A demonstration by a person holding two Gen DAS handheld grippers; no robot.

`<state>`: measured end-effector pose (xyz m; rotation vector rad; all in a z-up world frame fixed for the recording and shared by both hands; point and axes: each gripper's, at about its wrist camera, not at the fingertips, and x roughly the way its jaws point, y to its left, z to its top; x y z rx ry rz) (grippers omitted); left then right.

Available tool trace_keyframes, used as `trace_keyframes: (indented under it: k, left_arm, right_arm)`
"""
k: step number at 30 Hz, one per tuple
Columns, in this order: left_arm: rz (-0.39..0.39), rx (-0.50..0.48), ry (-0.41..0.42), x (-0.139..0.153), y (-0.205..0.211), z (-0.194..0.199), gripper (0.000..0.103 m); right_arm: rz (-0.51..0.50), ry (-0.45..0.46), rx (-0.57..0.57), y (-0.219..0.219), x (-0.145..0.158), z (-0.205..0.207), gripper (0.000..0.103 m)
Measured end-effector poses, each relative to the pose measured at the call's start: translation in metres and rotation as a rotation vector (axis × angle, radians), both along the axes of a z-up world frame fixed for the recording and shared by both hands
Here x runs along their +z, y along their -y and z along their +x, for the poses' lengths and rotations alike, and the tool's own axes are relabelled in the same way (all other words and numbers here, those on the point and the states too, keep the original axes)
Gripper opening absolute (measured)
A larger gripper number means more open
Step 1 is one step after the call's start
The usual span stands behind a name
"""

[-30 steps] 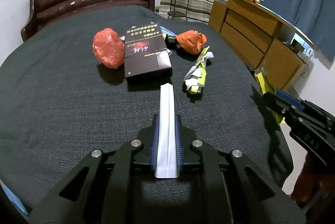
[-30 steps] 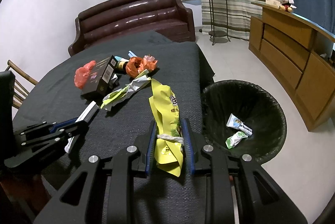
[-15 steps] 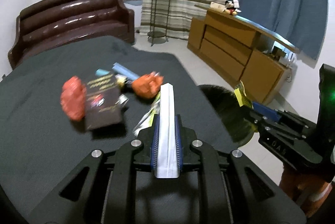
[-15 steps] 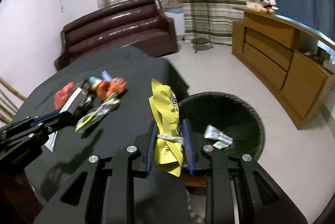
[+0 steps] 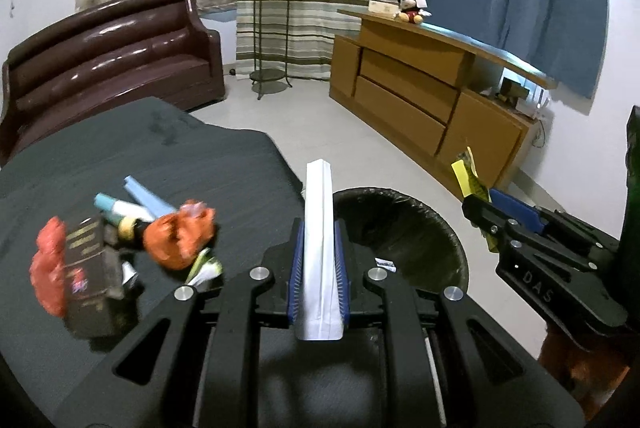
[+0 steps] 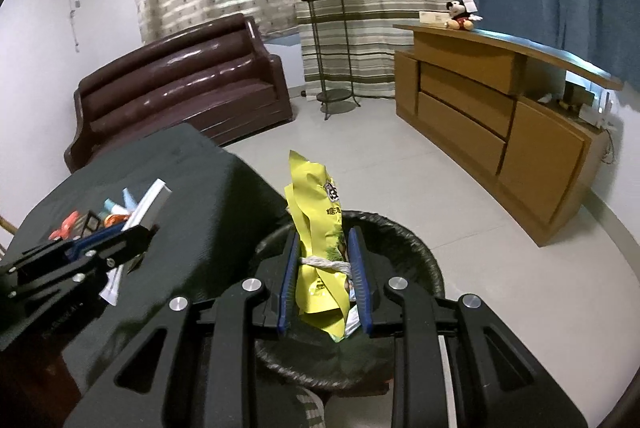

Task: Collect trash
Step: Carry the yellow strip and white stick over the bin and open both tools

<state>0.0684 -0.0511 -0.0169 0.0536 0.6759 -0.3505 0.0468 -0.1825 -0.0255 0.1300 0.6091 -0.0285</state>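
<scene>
My left gripper (image 5: 319, 228) is shut on a long flat white packet (image 5: 319, 224) that sticks out forward, near the rim of the black-lined trash bin (image 5: 420, 228). My right gripper (image 6: 325, 240) is shut on a yellow snack bag (image 6: 316, 224) tied with white string, held over the trash bin (image 6: 416, 252). In the left wrist view the right gripper (image 5: 492, 211) shows at the right edge with the yellow snack bag (image 5: 466, 175). The left gripper (image 6: 132, 232) with its white packet (image 6: 150, 199) shows at the left of the right wrist view.
On the dark table (image 5: 160, 155) lie a black box (image 5: 90, 264), red crumpled bags (image 5: 50, 264), an orange bag (image 5: 180, 236), tubes and a crumpled wrapper (image 5: 204, 266). A brown sofa (image 6: 180, 87), a wooden sideboard (image 6: 500, 115) and a plant stand (image 6: 328, 55) stand beyond on the tiled floor.
Both grippers have swung right, away from the table's trash pile and toward the bin. The right gripper's yellow bag now hangs over the bin. Both grips are unchanged.
</scene>
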Motion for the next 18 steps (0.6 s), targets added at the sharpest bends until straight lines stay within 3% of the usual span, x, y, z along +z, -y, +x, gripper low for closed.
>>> trace_keyframes:
  k: [18]
  left_arm:
    - [0.076,-0.017,-0.038,-0.021,0.052,0.046,0.016]
  right_arm:
    - [0.036,-0.030,-0.061,0.026,-0.017,0.026,0.027]
